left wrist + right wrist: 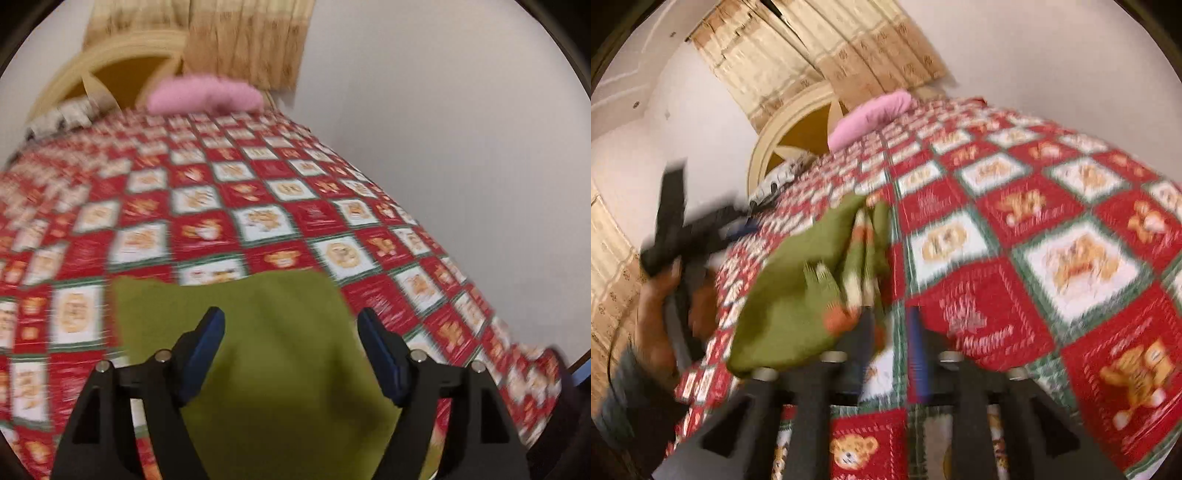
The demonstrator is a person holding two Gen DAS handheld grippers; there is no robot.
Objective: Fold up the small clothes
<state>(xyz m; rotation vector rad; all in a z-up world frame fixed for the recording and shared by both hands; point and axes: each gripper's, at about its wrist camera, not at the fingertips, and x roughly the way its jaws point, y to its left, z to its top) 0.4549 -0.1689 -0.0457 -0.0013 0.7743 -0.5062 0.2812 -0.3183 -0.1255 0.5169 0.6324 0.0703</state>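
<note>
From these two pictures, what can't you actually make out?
- Olive-green small garment: its type and fold lines; motion blur in both wrist views, near edge cut off by the left view's bottom.
- Lettering on the red, white and green bear-patterned bedcover: smeared by blur.
- Grey-and-white thing beside the pink pillow: small and blurred.
- Hand holding the left gripper, right view: blurred, partly hidden by the handle.

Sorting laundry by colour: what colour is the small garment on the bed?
Olive green garment, clearest in the left wrist view.

White lettering stood on the red squares of the bedspread [997,314], but blur left none of it readable.
</note>
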